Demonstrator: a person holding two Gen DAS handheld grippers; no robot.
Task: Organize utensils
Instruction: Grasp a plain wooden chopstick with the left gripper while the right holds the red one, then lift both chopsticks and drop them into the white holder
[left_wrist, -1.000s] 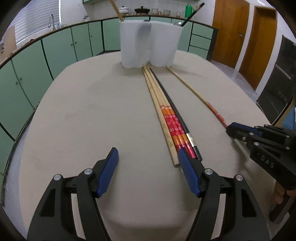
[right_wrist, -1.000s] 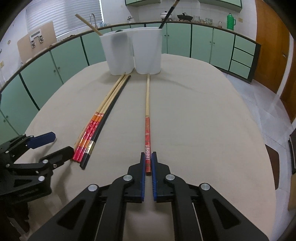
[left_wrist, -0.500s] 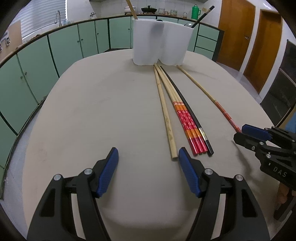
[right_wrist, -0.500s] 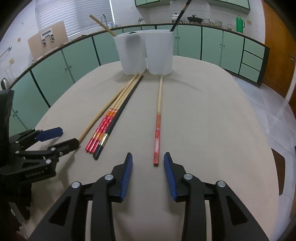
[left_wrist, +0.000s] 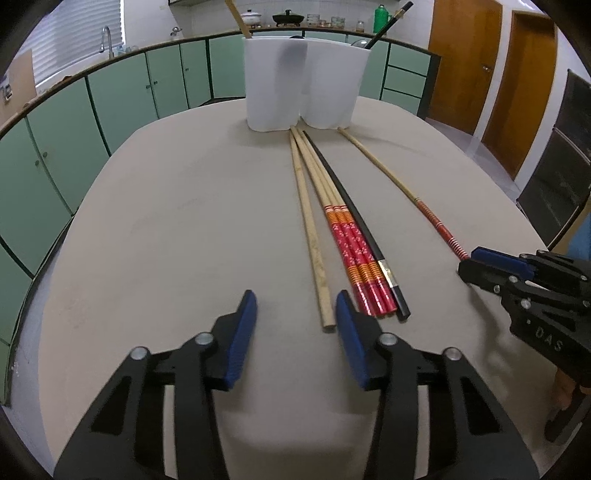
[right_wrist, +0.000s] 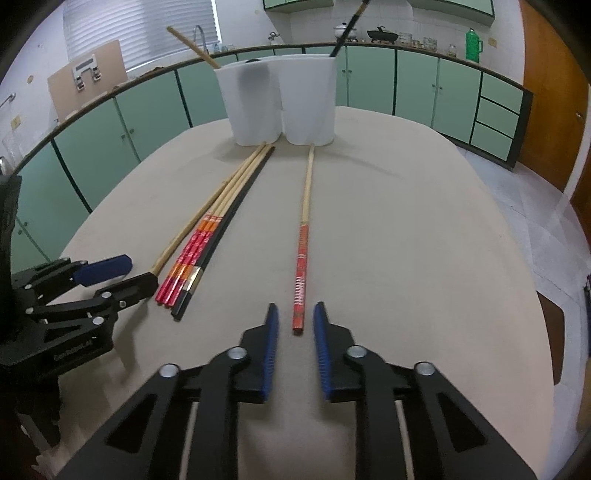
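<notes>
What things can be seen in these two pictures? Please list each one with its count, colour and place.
white plastic holder cups: two, white, side by side at the table's far end
plain wooden chopstick in the left cup: one, tan, leaning left
black chopstick in the right cup: one, black, leaning right
plain wooden chopstick: one, tan, flat, left of the bundle
red-handled wooden chopsticks: three, tan and red, flat, bundled
black chopstick with gold band: one, flat, right of the bundle
lone red-handled chopstick: one, apart, to the right
beige table: one
green cabinets: along the wall
left gripper: jaws open
right gripper: jaws open
</notes>
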